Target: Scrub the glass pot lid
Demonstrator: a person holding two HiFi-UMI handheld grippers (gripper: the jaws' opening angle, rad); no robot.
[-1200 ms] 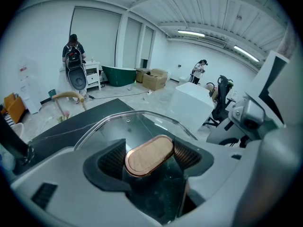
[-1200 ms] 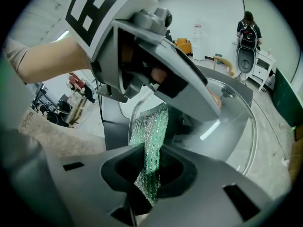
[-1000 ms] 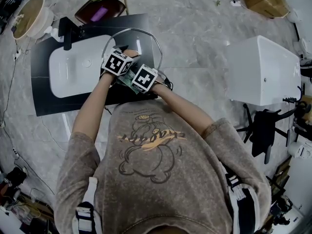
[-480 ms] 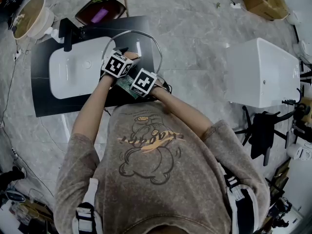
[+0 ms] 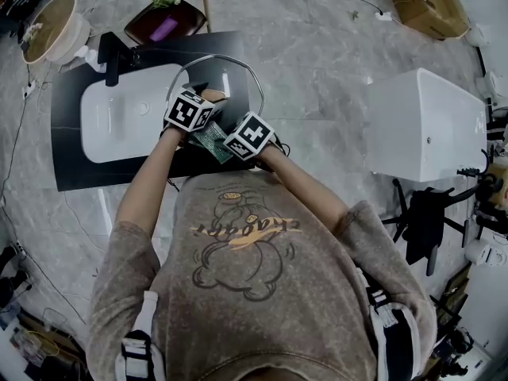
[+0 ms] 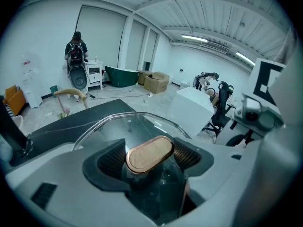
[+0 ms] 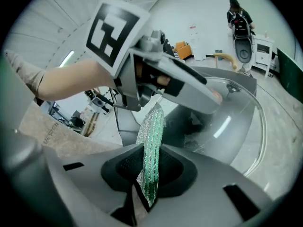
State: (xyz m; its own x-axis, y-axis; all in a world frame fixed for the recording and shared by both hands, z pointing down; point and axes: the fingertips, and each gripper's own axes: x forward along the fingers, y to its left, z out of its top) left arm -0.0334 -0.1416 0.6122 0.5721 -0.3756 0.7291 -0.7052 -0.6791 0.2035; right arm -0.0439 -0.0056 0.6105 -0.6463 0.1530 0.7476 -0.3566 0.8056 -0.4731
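The glass pot lid [image 5: 252, 82] is held tilted over the black counter beside the sink. My left gripper [image 5: 194, 108] is shut on the lid's wooden knob [image 6: 149, 154], and the clear dome [image 6: 124, 126] spreads out beyond the jaws. My right gripper [image 5: 242, 137] sits just right of the left one, shut on a green and silver scrubbing pad [image 7: 151, 148]. The pad [image 5: 208, 140] stands on edge between the jaws, its upper end reaching toward the lid's glass [image 7: 236, 122] under the left gripper's body [image 7: 161, 79].
A white sink basin [image 5: 119, 121] is set in a black counter [image 5: 67, 157], with a black faucet [image 5: 111, 54] behind it. A beige bowl [image 5: 48, 26] and a dark tray [image 5: 163, 18] lie at the back left. A white cabinet [image 5: 425, 121] stands at the right.
My right gripper has shifted a little to the right with the pad. The left gripper and the lid have drifted only slightly nearer.
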